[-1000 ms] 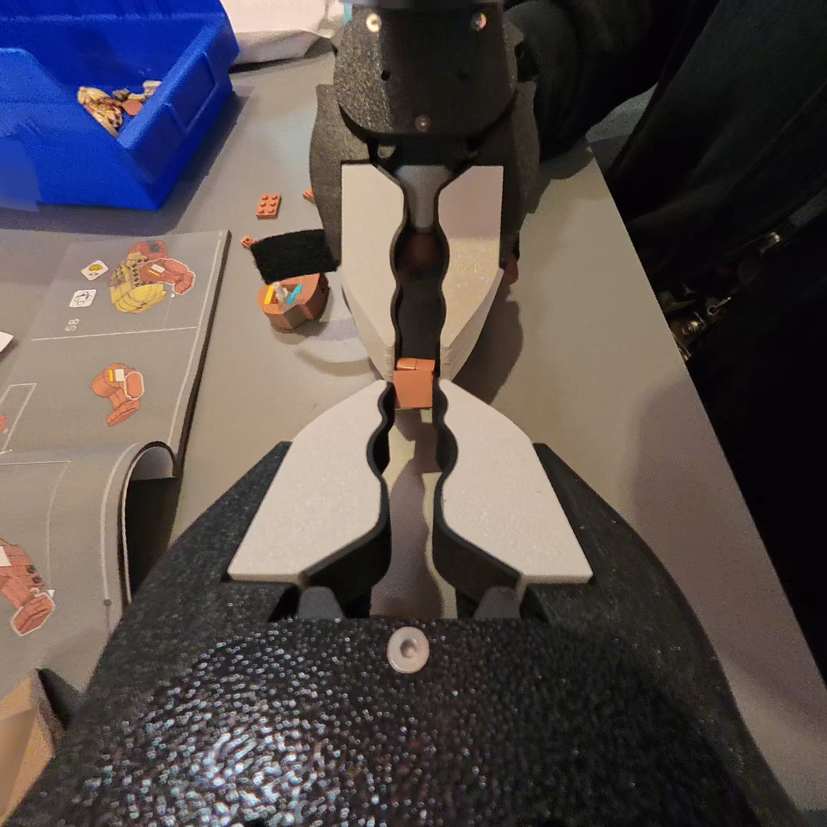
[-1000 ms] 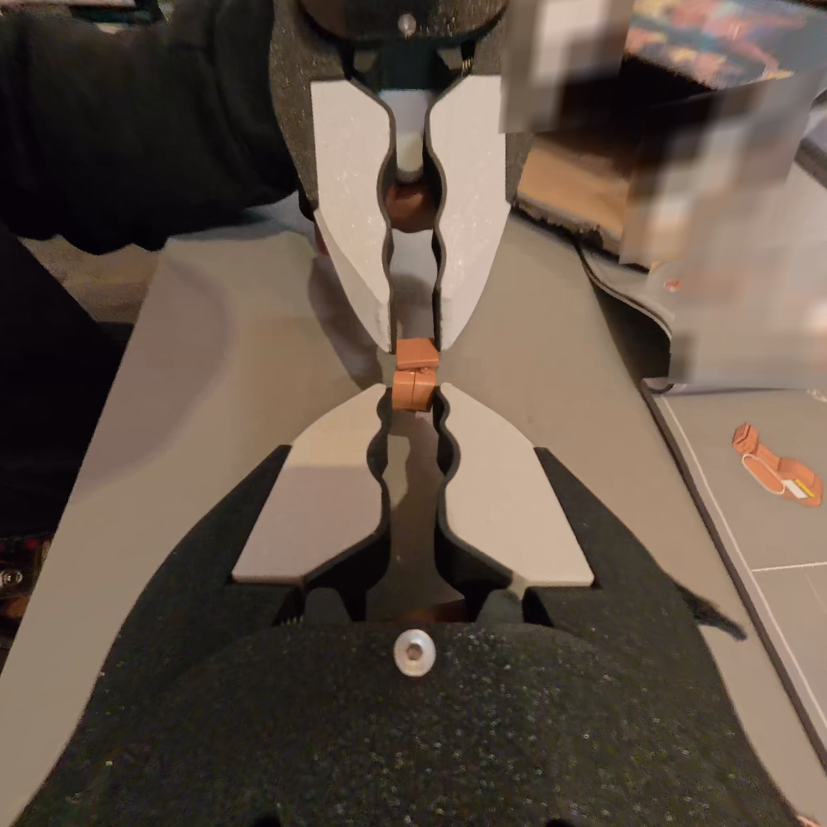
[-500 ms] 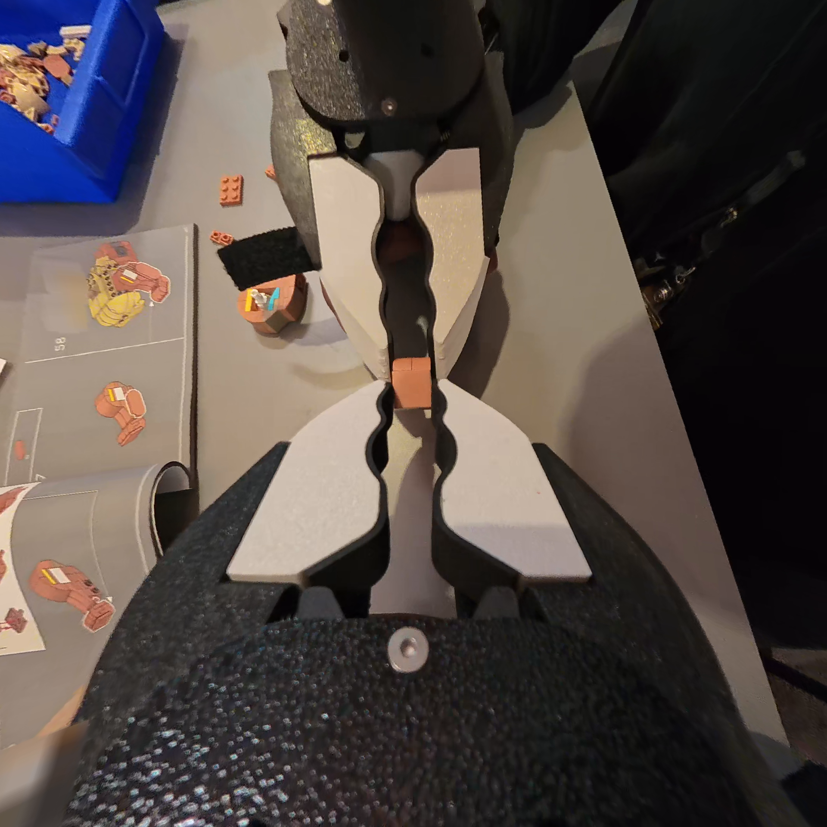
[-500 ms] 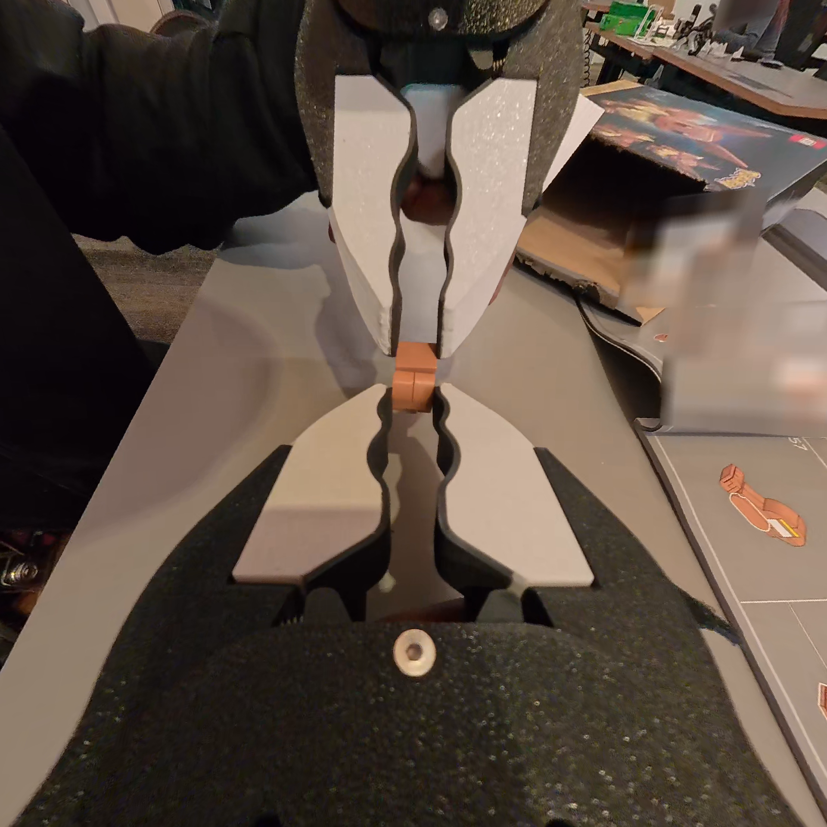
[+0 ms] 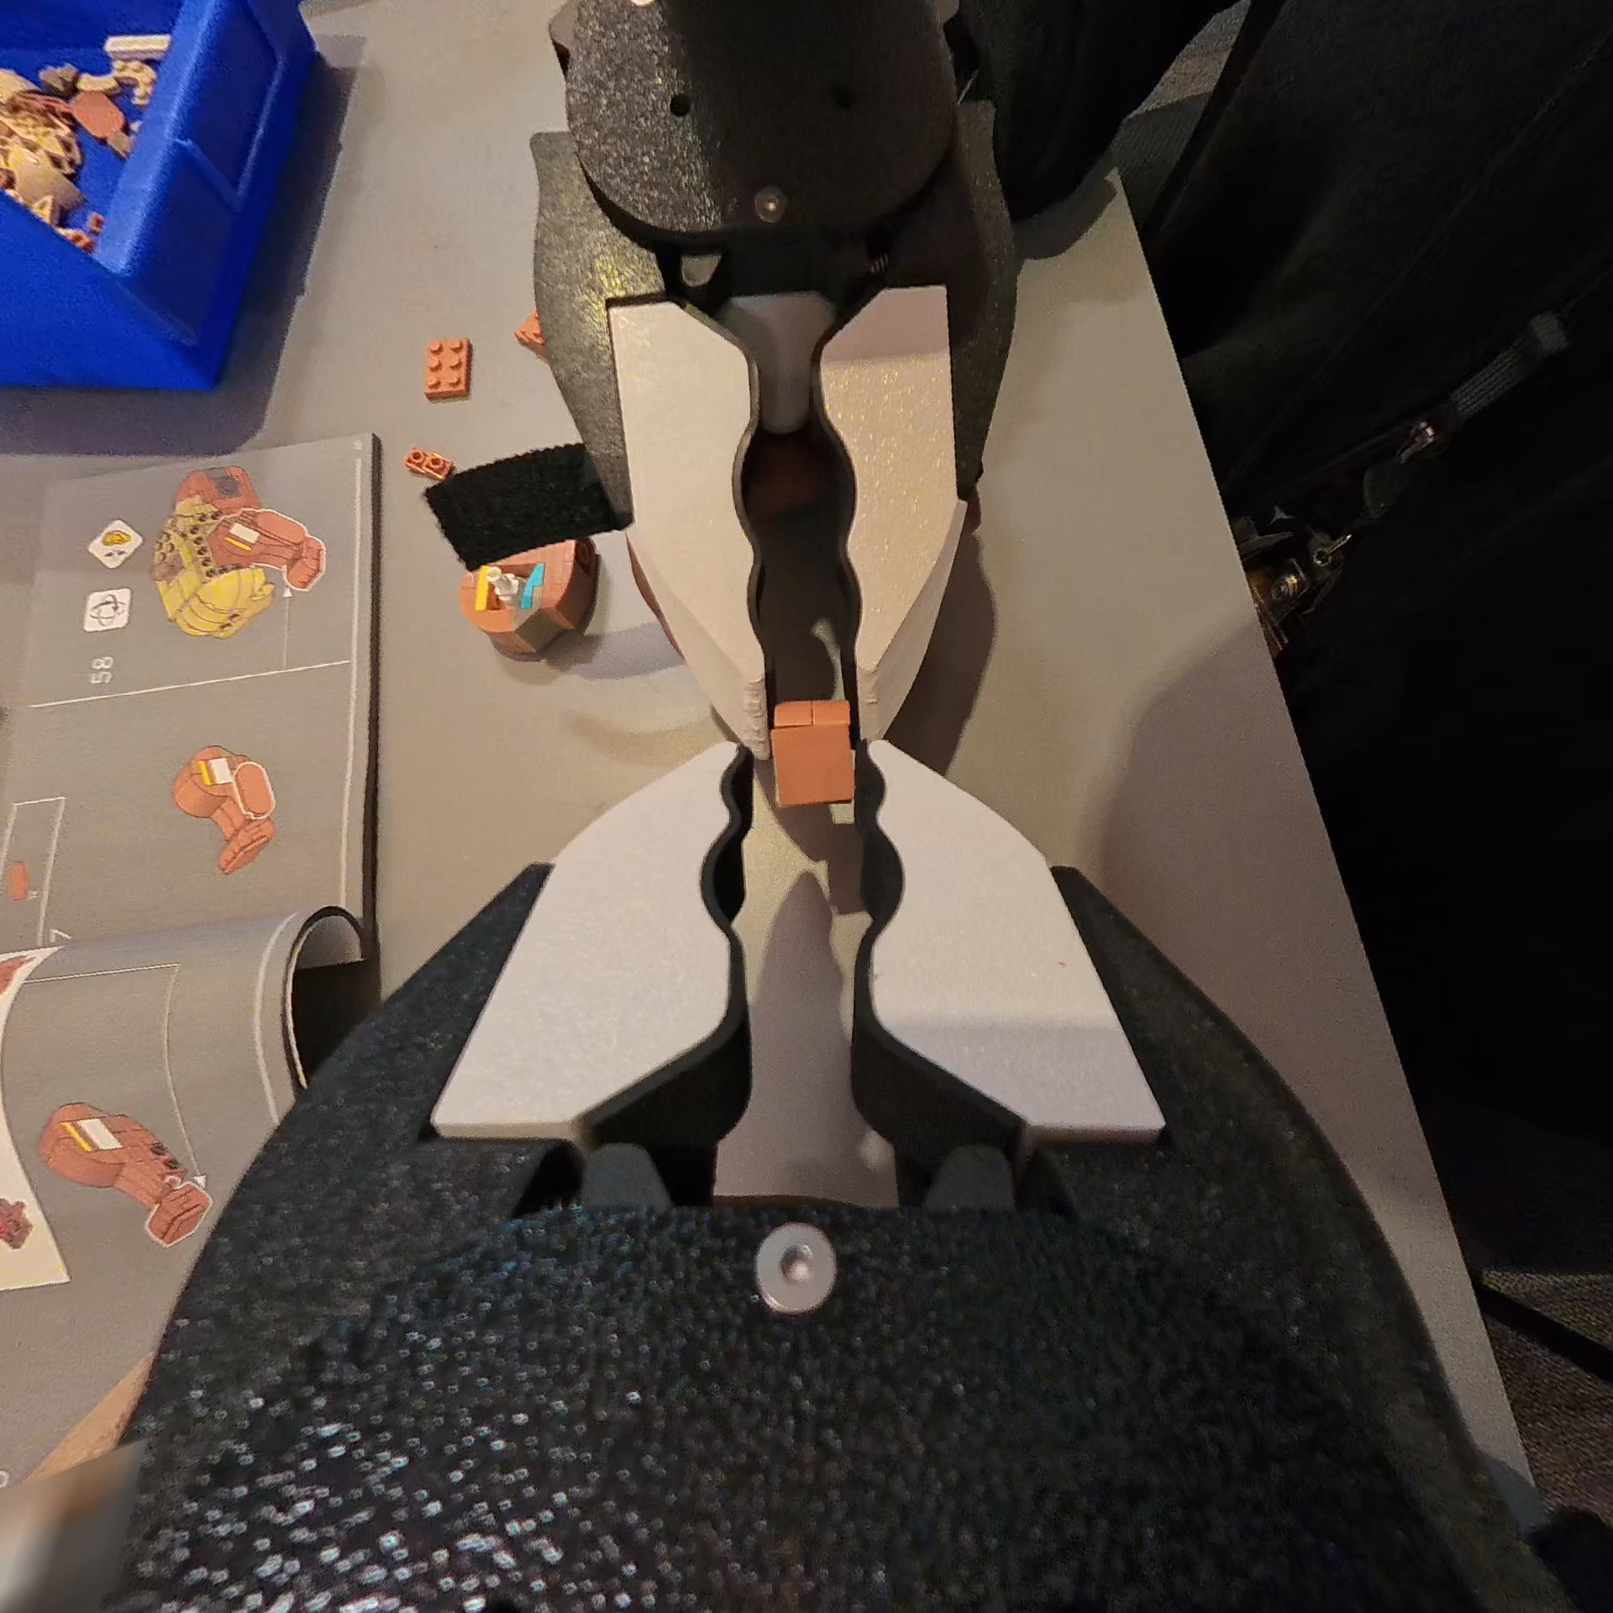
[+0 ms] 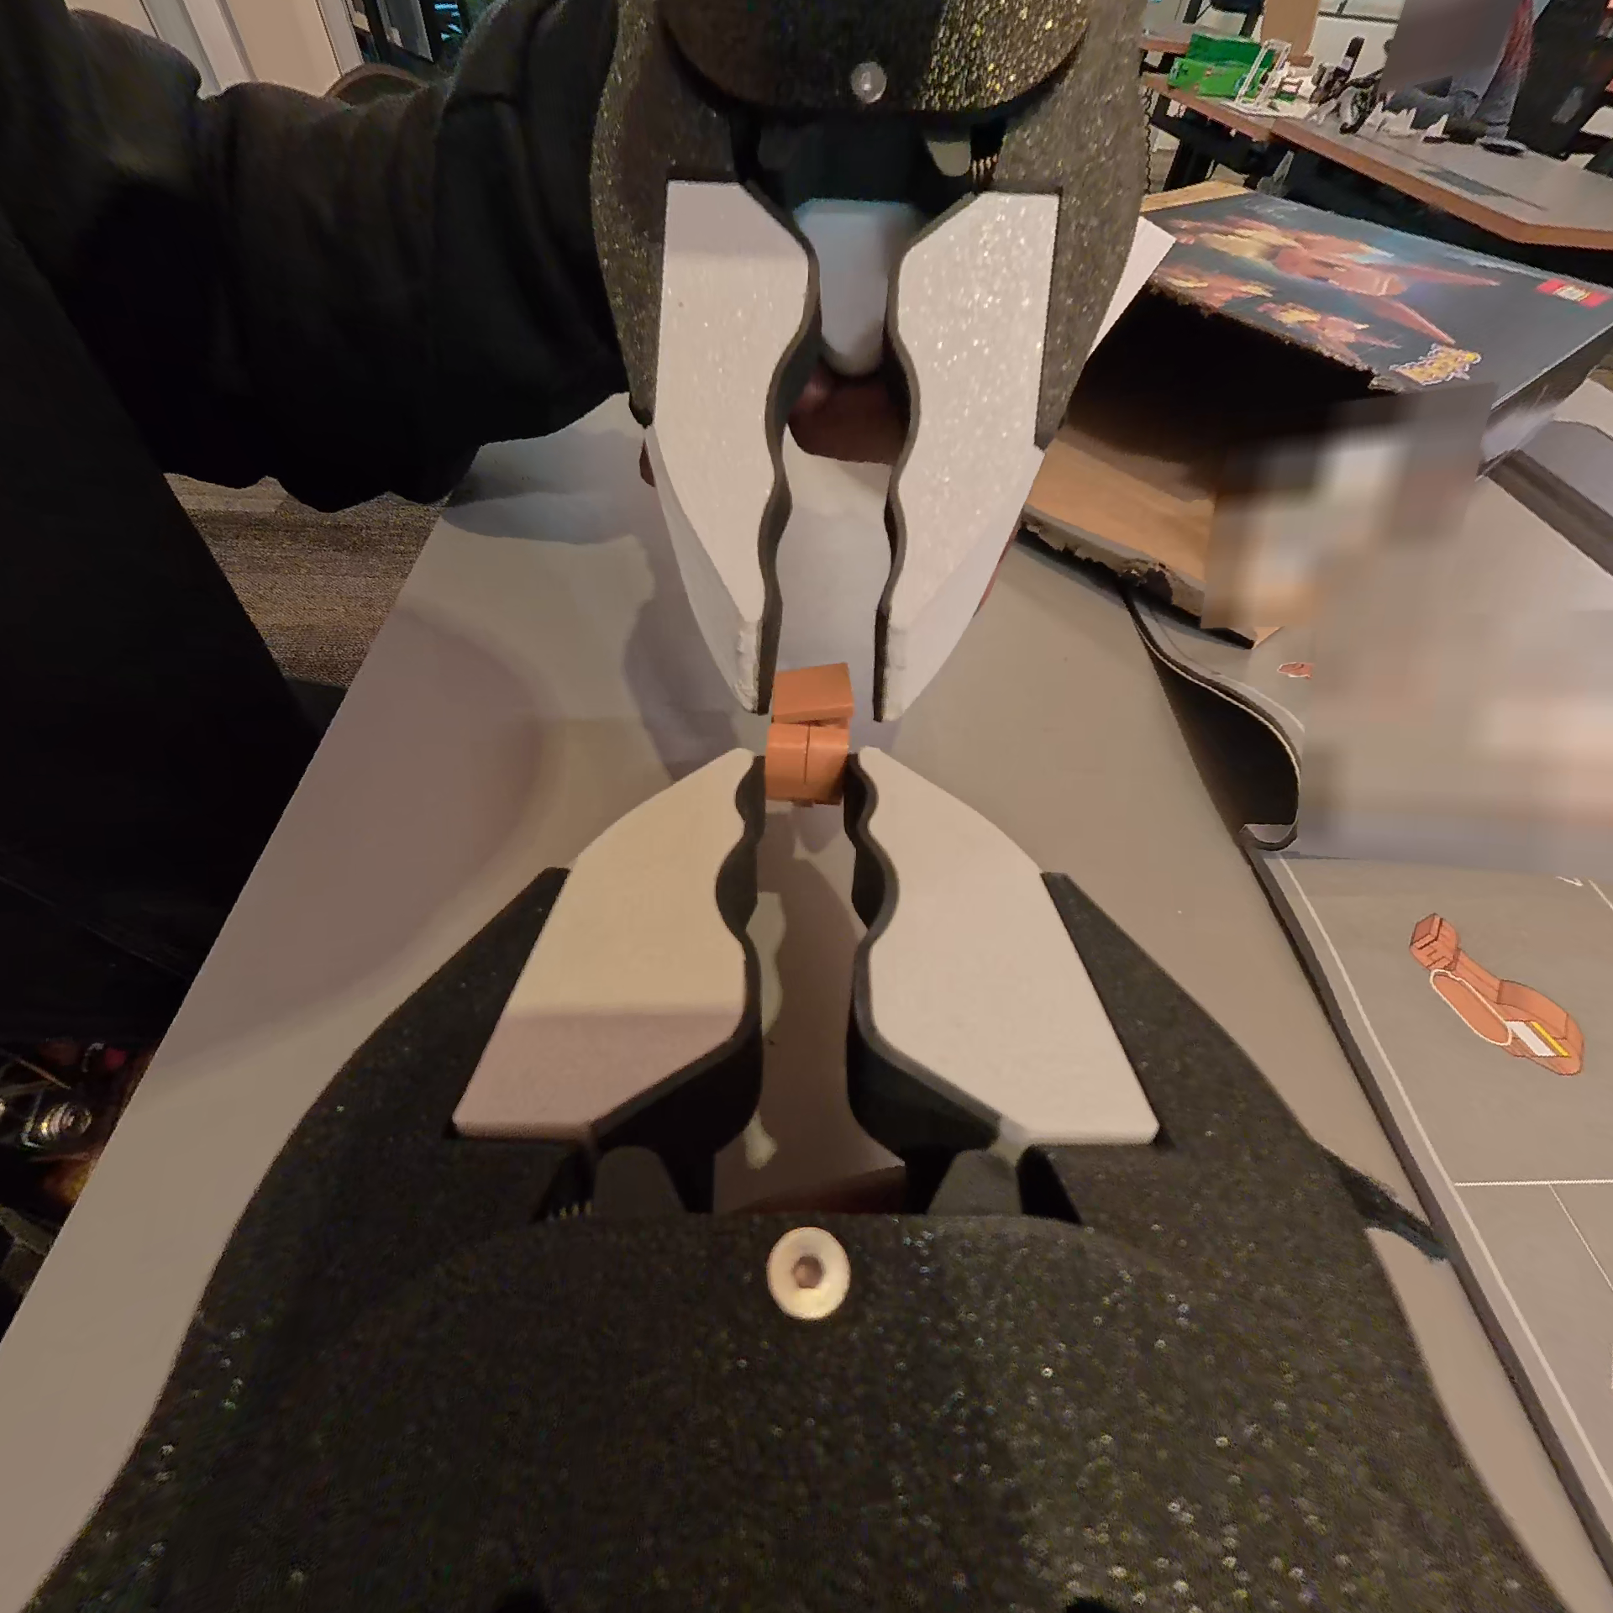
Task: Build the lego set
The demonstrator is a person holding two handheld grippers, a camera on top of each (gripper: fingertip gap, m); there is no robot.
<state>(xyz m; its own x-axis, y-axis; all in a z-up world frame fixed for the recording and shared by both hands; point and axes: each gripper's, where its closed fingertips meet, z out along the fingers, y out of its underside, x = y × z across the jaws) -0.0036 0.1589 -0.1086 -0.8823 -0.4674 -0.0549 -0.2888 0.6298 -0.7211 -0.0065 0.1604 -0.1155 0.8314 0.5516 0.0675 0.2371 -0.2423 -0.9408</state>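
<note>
My two grippers meet tip to tip above the grey table [image 5: 1091, 611]. A small brown brick assembly [image 5: 812, 764] hangs between them. In the right wrist view my right gripper [image 6: 807, 772] is shut on the brown assembly [image 6: 805, 768], with both pads pressed on its sides. My left gripper [image 5: 805, 759] is open. In the left wrist view a gap shows between its left pad [image 5: 737, 785] and the assembly. In the right wrist view the left gripper [image 6: 816, 698] stands around the assembly's far end, its pads apart from it.
A blue bin [image 5: 131, 218] of loose pieces stands at the far left. An open instruction booklet [image 5: 201, 655], a small brown part-built piece [image 5: 524, 602] and a loose brown plate [image 5: 448, 367] lie near it. A cardboard set box [image 6: 1309, 288] lies behind. The table edge [image 5: 1239, 698] runs along the right. My left and right fingertips are right by each other. Left tips and right tips are each some 12 cm from the small brown part-built piece [image 5: 524, 602].
My left gripper's jaws have opened off the brown assembly, which they gripped in the earlier frames. The right gripper has kept its grip on it. Both grippers stay tip to tip.
</note>
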